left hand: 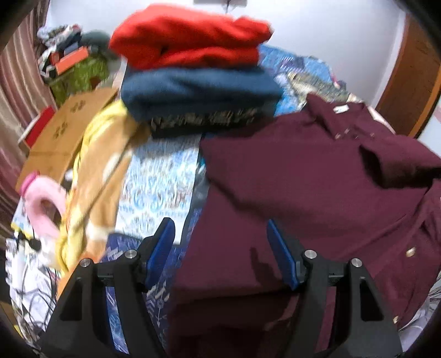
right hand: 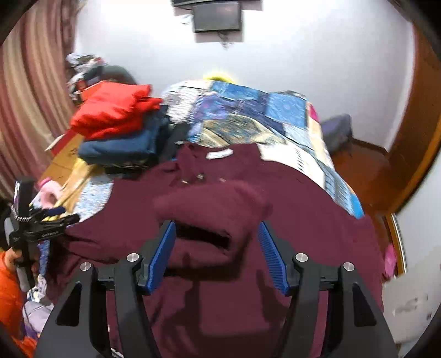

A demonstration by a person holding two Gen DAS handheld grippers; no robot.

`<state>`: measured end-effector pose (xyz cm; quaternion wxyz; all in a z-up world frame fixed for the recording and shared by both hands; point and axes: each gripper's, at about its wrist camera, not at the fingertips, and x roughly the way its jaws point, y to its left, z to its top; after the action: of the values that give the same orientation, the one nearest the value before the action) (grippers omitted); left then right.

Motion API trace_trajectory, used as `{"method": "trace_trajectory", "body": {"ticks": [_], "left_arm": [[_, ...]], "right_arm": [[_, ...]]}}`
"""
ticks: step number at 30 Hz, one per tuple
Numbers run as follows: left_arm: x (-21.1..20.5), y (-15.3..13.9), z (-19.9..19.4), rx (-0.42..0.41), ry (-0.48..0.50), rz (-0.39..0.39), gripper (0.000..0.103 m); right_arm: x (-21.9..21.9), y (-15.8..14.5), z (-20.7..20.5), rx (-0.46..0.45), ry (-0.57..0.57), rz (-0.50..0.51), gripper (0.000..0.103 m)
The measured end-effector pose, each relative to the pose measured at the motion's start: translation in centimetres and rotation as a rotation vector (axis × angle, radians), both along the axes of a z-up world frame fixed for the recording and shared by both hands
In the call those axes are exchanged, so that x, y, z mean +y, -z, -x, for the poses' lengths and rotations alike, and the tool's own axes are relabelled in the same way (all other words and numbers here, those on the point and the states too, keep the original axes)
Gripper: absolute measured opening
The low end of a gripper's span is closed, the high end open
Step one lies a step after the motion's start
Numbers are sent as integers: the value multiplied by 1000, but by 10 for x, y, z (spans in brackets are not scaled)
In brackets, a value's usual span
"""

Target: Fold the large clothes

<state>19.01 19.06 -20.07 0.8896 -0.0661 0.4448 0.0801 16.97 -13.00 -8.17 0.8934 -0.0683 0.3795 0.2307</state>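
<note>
Right wrist view shows the maroon shirt point(right hand: 289, 209) spread across the near end of the bed point(right hand: 289, 110), collar and white label toward the far side, with a sleeve point(right hand: 212, 209) folded in over the chest and its cuff opening lying between the blue pads of the right hand-held gripper point(right hand: 217, 236). That gripper stands wide and holds nothing. The left hand-held gripper point(left hand: 220, 234) is also spread wide and empty, hovering over the shirt's left edge where maroon cloth meets the patterned quilt point(left hand: 157, 179).

The step in hand looks like bringing the sides in toward the middle. To do it well, each gripper should pinch a single layer close to the seam or hem, lift only enough to clear the cloth below, and lay the fold flat so the buttons stay in line; dragging would bunch the fabric against the quilt.

The left wrist view alone shows the shirt's lower left edge and the clutter beside the bed: a cardboard box point(left hand: 69, 124), a pink fluffy item point(left hand: 44, 203), possibly a slipper, and a yellow-and-tan garment point(left hand: 102, 165). The right wrist view alone shows the sleeve cuff, the wall-mounted screen point(right hand: 216, 16), and the left gripper from outside. Both show the folded stack, a red garment point(left hand: 190, 35) atop a dark blue one point(left hand: 198, 88).
</note>
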Motion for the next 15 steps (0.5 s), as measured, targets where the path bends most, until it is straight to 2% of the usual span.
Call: {"method": "trace_trajectory", "body": {"ticks": [3, 7, 12, 15], "left_arm": [[-8, -16, -4, -44, 31, 0, 68], [-22, -27, -12, -79, 76, -1, 69], [-29, -23, -20, -74, 105, 10, 69], [-27, -17, -23, -60, 101, 29, 69]], "right_arm": [[22, -2, -10, 9, -61, 19, 59], [59, 11, -23, 42, -162, 103, 59], [102, 53, -43, 179, -286, 256, 59], [112, 76, -48, 209, -320, 374, 59]]}}
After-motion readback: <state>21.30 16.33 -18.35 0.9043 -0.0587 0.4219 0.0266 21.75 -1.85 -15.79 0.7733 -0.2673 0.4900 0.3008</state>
